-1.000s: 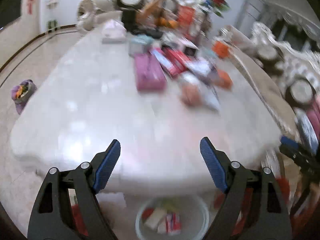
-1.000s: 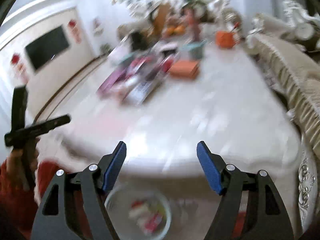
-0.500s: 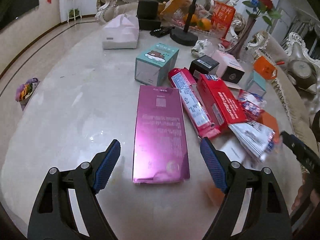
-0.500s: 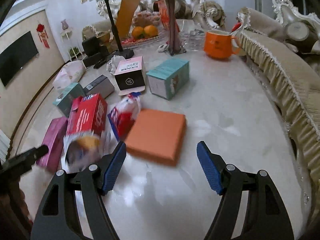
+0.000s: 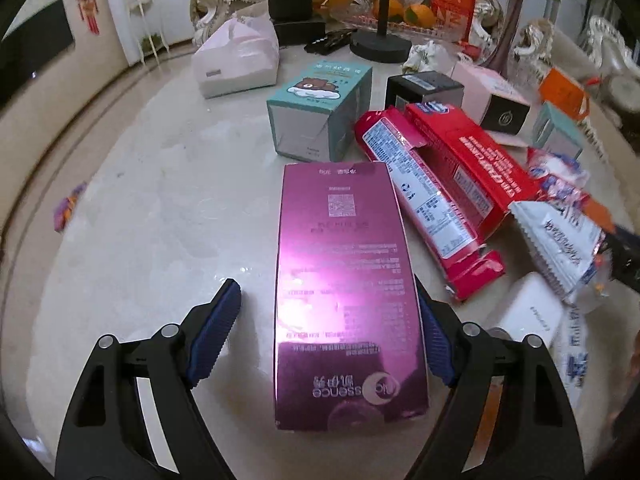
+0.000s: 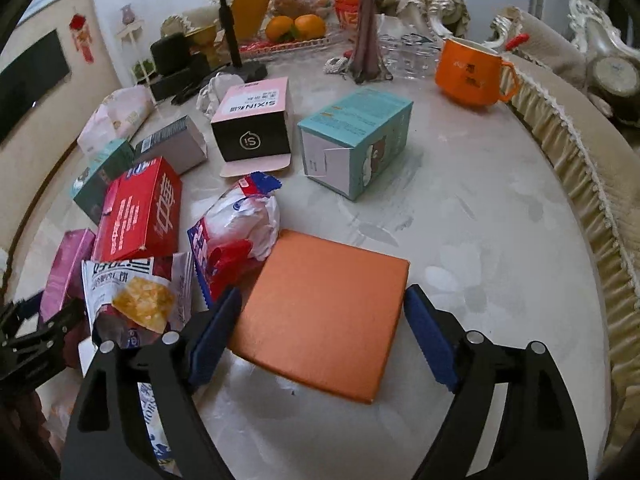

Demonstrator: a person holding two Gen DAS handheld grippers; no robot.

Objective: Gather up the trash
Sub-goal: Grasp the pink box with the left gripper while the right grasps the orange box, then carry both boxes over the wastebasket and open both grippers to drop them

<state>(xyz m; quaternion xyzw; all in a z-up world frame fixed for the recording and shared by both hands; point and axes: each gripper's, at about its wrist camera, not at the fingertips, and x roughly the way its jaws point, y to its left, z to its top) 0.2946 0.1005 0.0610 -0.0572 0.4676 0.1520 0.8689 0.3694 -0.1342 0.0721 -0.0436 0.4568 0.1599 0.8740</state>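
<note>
Your left claw (image 5: 326,334) straddles one pink box (image 5: 346,276), gaping; your right claw (image 6: 322,338), jaws just widened, straddles one orange box (image 6: 320,314) (neither gripped).

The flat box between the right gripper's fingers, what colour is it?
Plain orange flat box, clearest in the right wrist view.

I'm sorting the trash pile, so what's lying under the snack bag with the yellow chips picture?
The white snack bag with yellow chips overlaps the red cardboard box's near end and the shiny pink box. Anything else beneath it is covered.
</note>
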